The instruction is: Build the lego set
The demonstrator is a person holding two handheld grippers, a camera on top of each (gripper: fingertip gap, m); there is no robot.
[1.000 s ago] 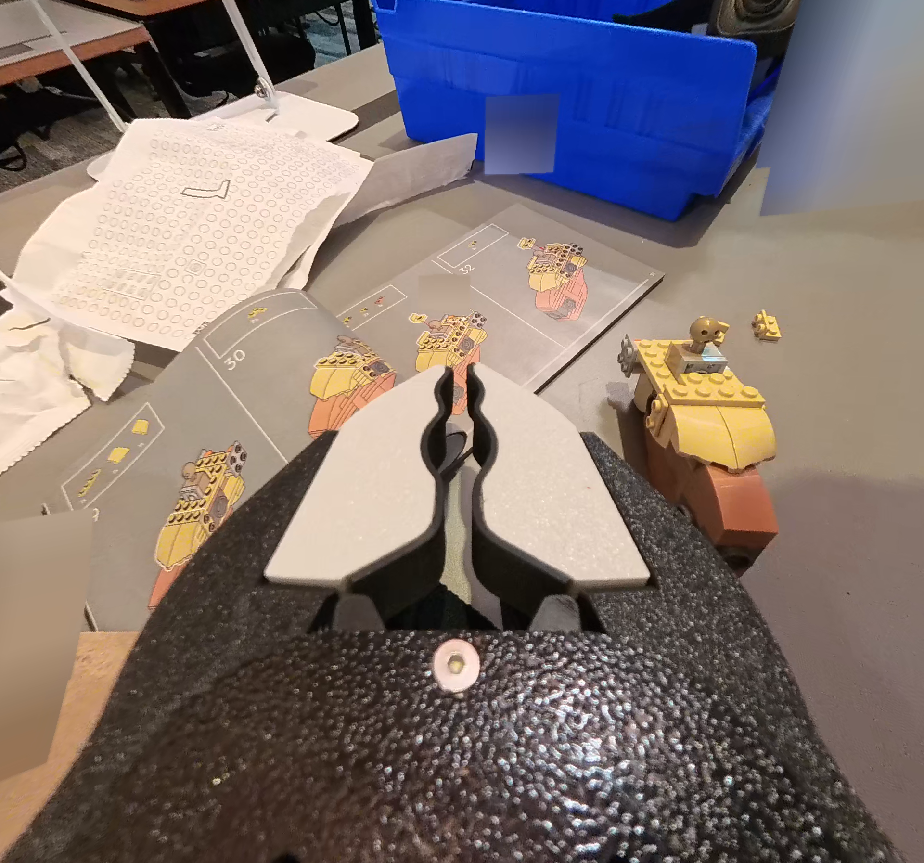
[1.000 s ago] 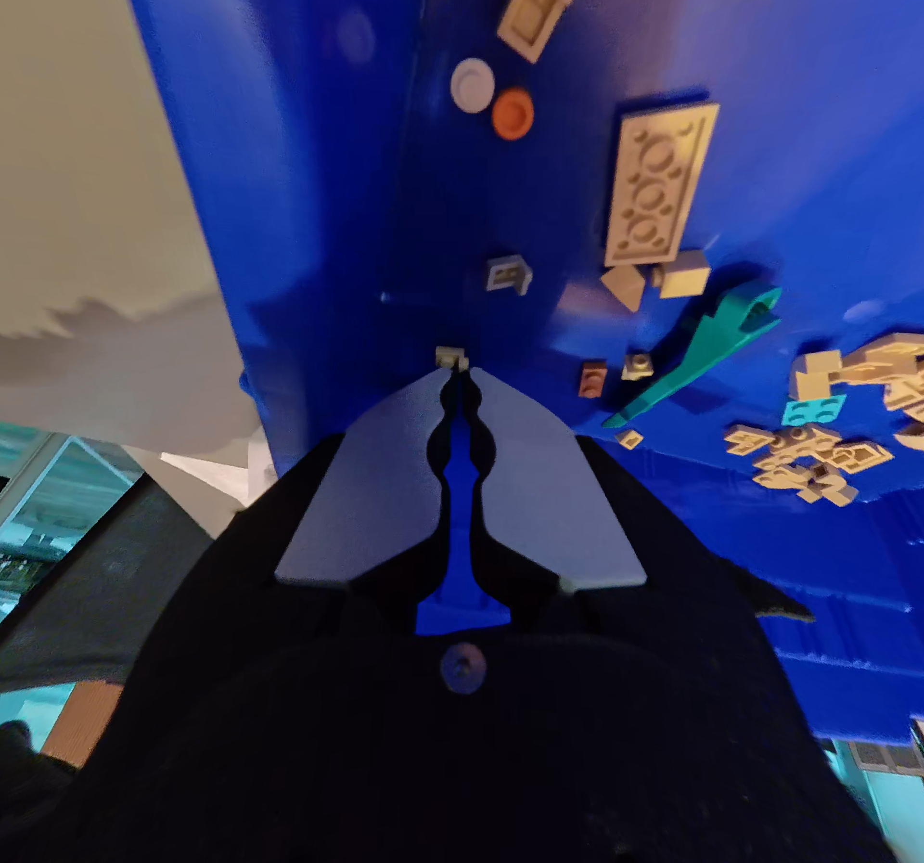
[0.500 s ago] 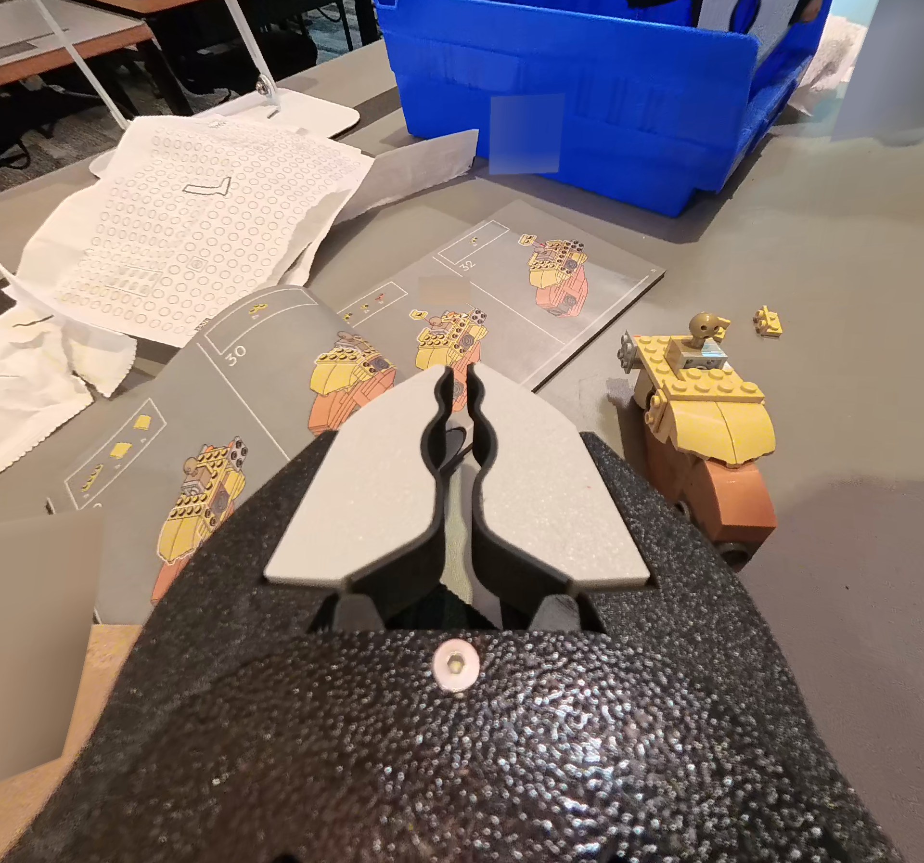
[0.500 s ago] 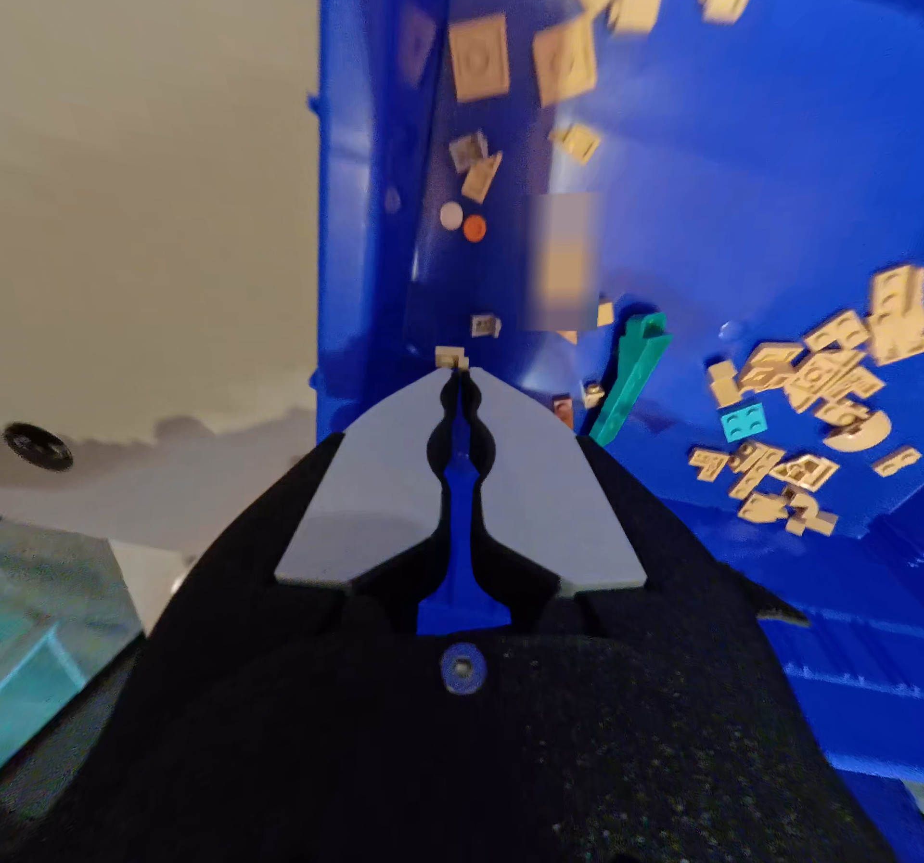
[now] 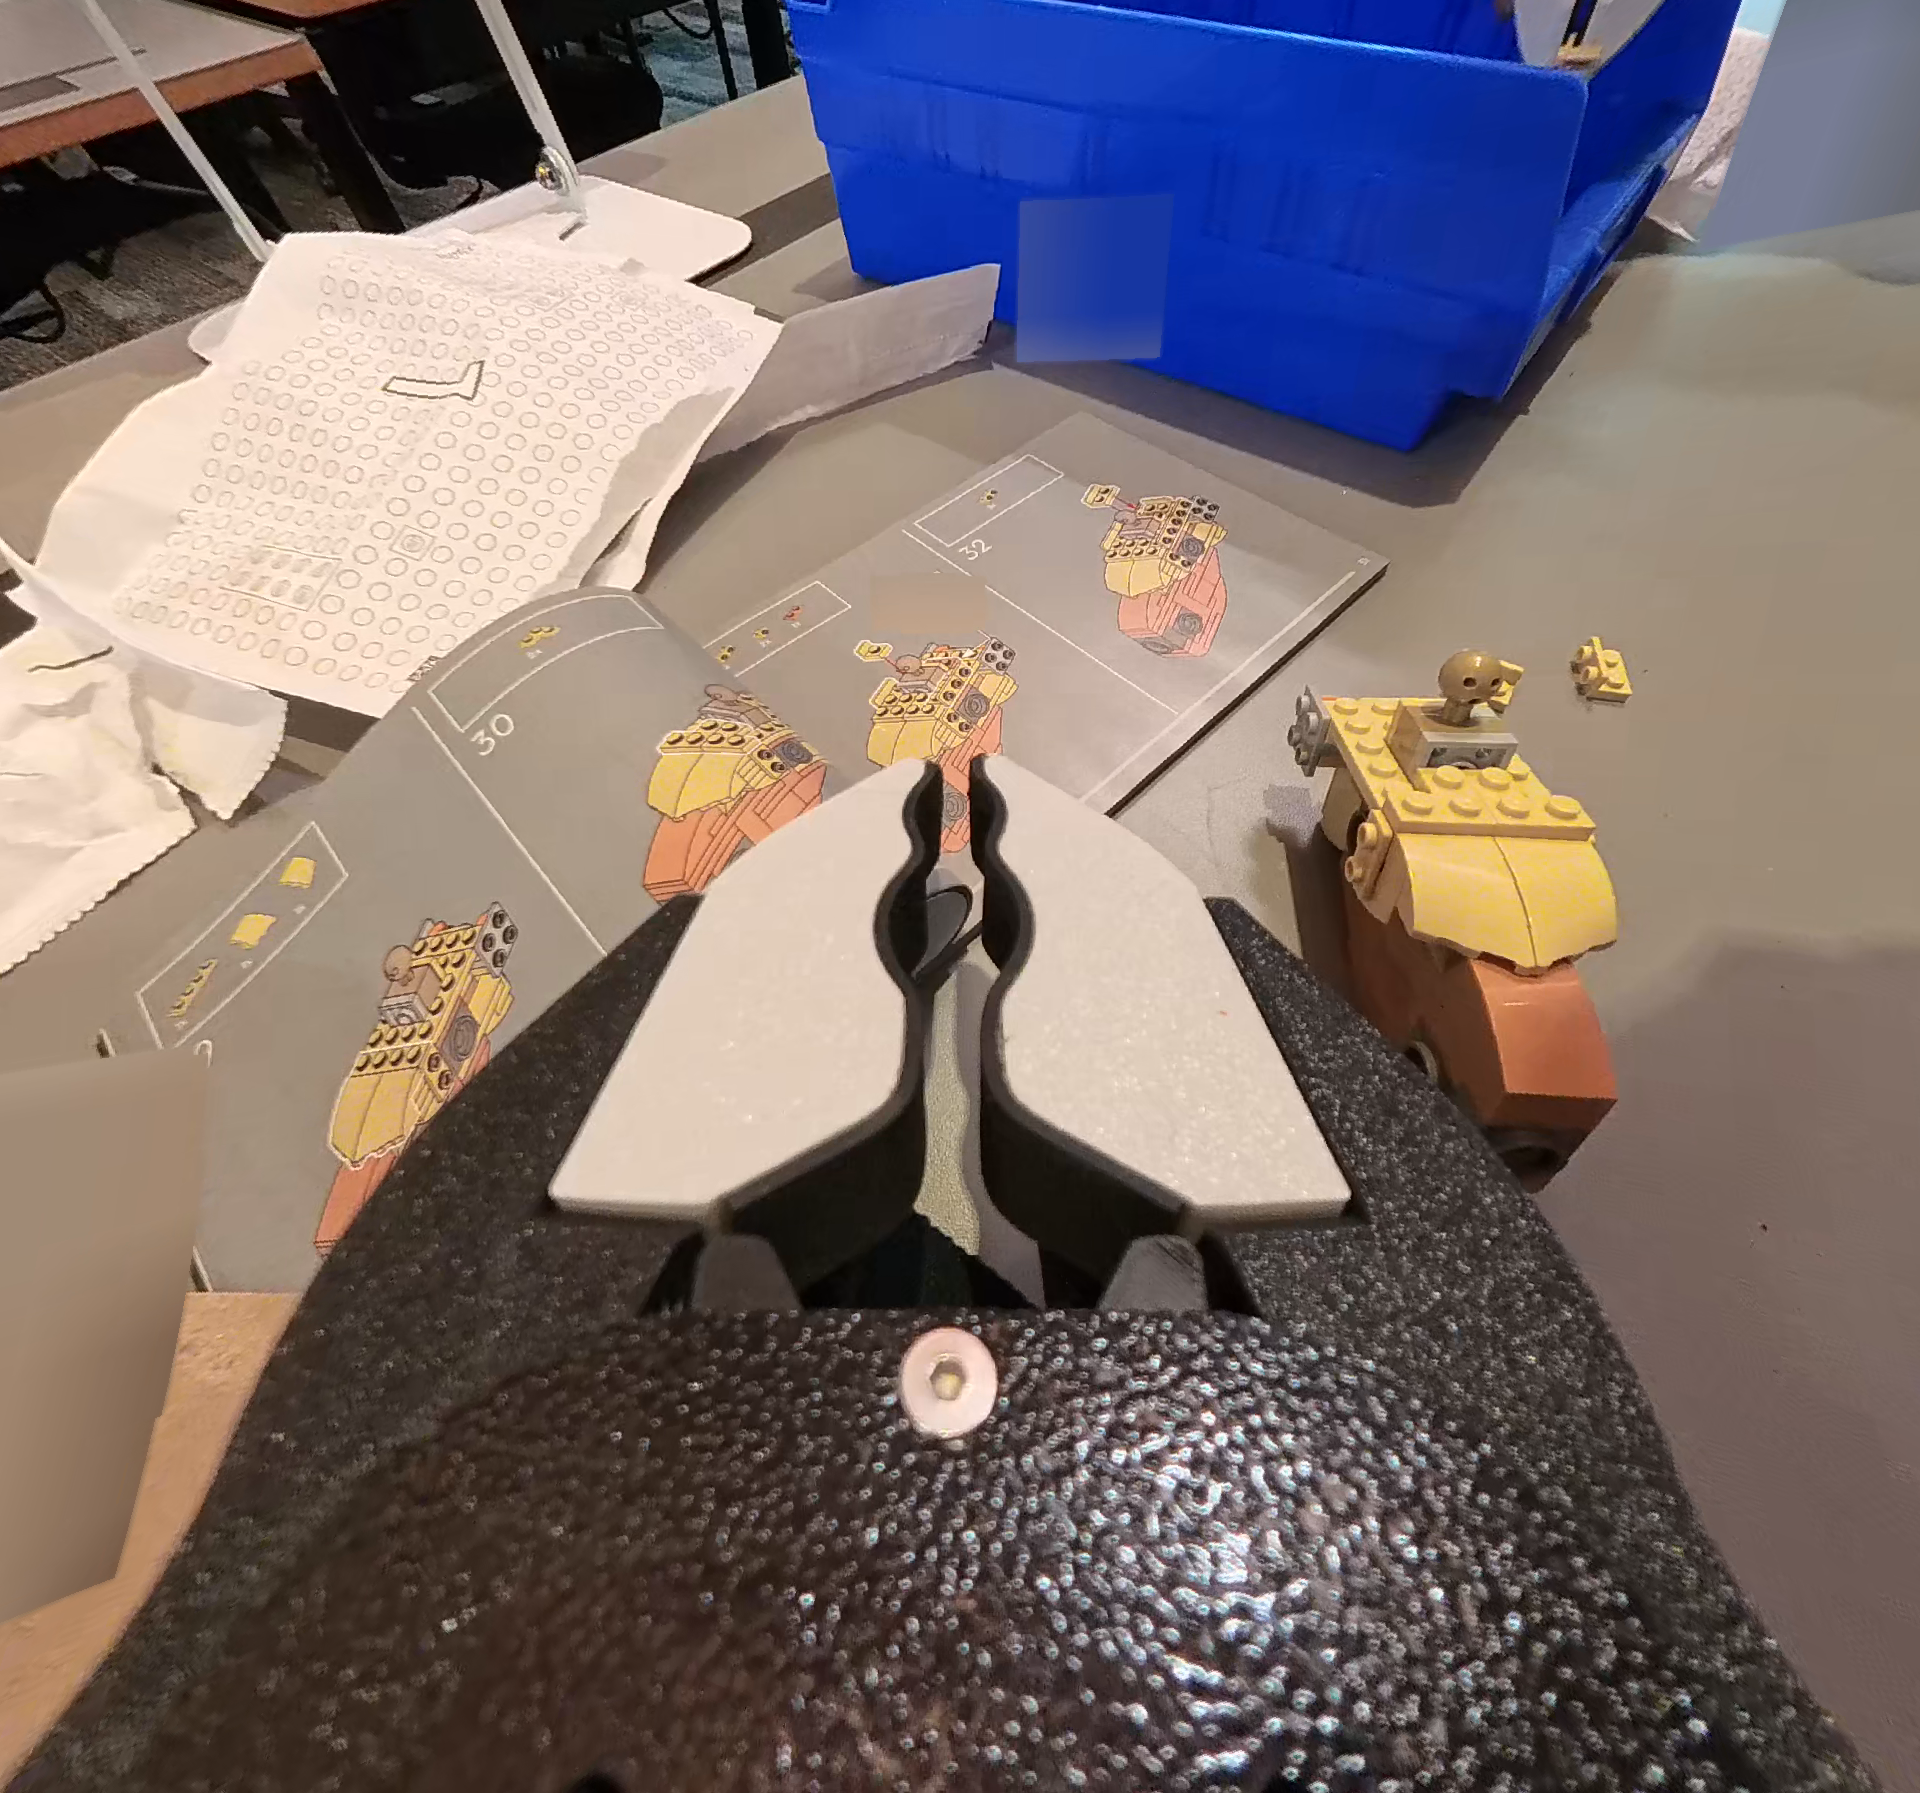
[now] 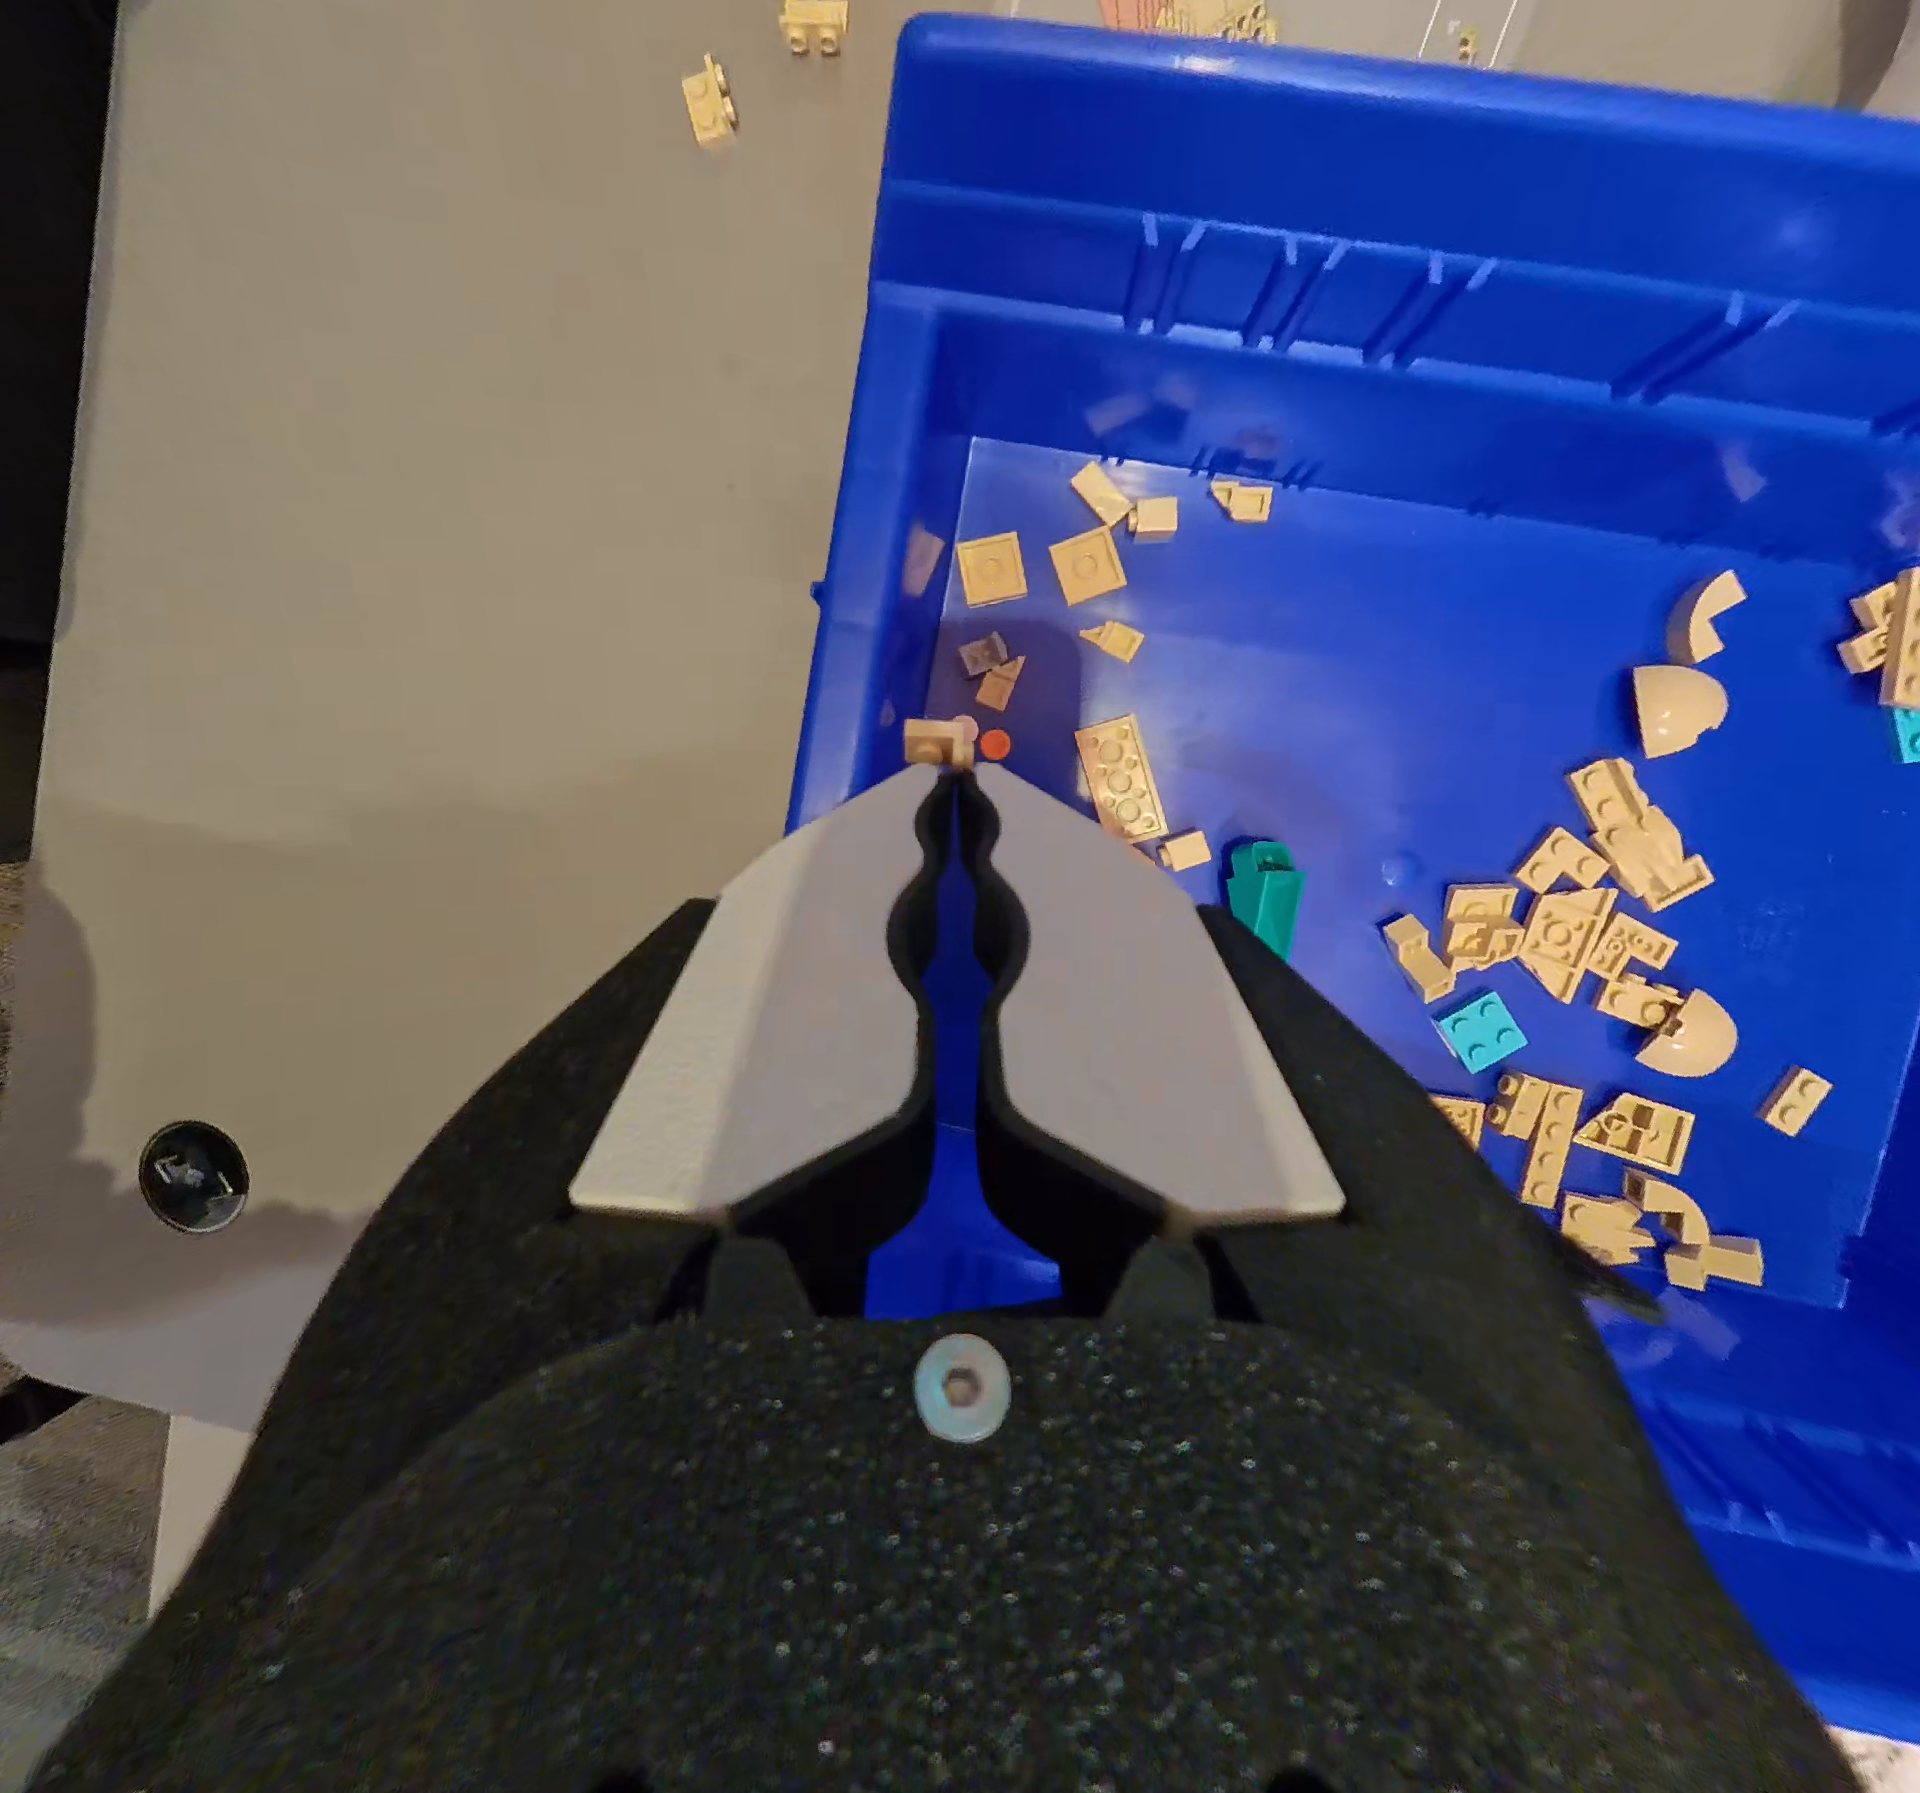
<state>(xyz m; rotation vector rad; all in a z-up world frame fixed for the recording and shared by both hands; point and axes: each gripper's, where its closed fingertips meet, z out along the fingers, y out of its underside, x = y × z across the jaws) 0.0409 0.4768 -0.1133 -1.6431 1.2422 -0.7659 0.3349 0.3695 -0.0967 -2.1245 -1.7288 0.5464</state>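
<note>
Above the blue bin (image 6: 1351,143), right tongs (image 6: 951,775) pinch a tan plate (image 6: 935,741).

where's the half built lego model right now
In the left wrist view the model stands on the grey table, right of the open instruction booklet, in front of the blue bin.

Right gripper (image 6: 954,775) with tan piece (image 6: 937,741), now above bin (image 6: 1351,133).

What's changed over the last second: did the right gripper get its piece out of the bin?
The right gripper has lifted and swung from deep inside the blue bin to above its rim, keeping the small tan piece pinched. Nothing was let go. The left gripper stayed shut and empty over the instruction booklet, beside the untouched model.
</note>
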